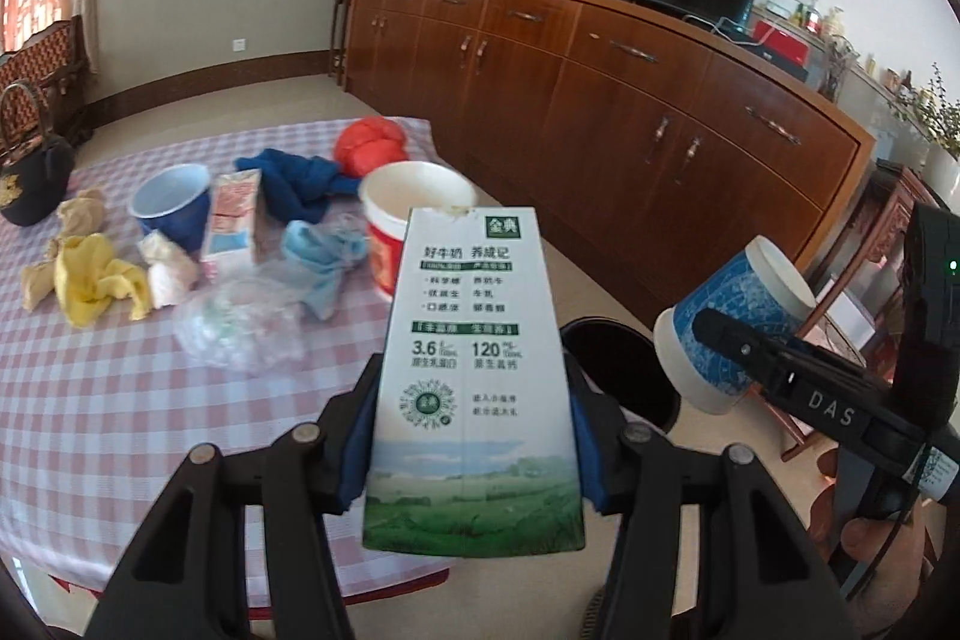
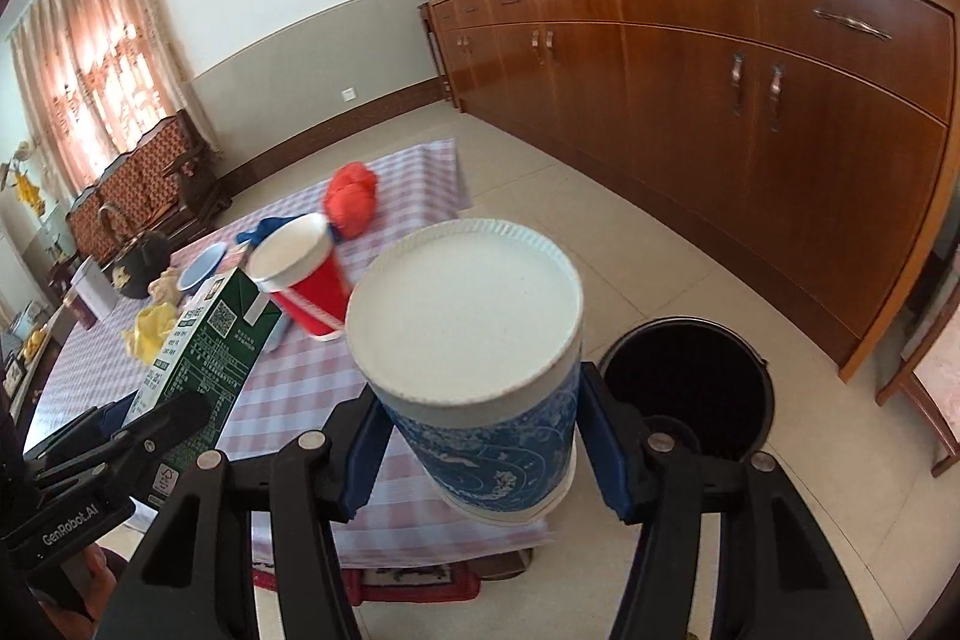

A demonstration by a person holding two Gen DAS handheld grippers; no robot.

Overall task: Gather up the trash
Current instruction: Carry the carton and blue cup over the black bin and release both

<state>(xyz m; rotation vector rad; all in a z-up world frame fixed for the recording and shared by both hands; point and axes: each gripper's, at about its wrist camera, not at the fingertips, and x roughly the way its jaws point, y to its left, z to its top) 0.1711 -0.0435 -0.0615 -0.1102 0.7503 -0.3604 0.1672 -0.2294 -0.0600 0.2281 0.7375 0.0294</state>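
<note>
My left gripper [image 1: 471, 436] is shut on a green and white milk carton [image 1: 471, 376], held upright over the table's near edge; the carton also shows in the right wrist view [image 2: 204, 340]. My right gripper [image 2: 480, 436] is shut on a blue-patterned paper cup [image 2: 480, 376] with a white lid, held beside the table near the black trash bin [image 2: 690, 388]. In the left wrist view the cup [image 1: 732, 316] hangs just right of the bin [image 1: 624, 370]. On the checked table [image 1: 120, 400] lie a red and white cup [image 1: 408, 226], a pink carton [image 1: 234, 220], a blue cup [image 1: 171, 208] and a clear plastic bag [image 1: 240, 322].
Cloths lie among the trash: yellow [image 1: 96, 280], light blue [image 1: 324, 256], dark blue [image 1: 294, 178], red-orange [image 1: 369, 144]. A dark teapot [image 1: 30, 178] stands at the table's far left. A long wooden sideboard [image 1: 630, 111] with a TV runs behind the bin.
</note>
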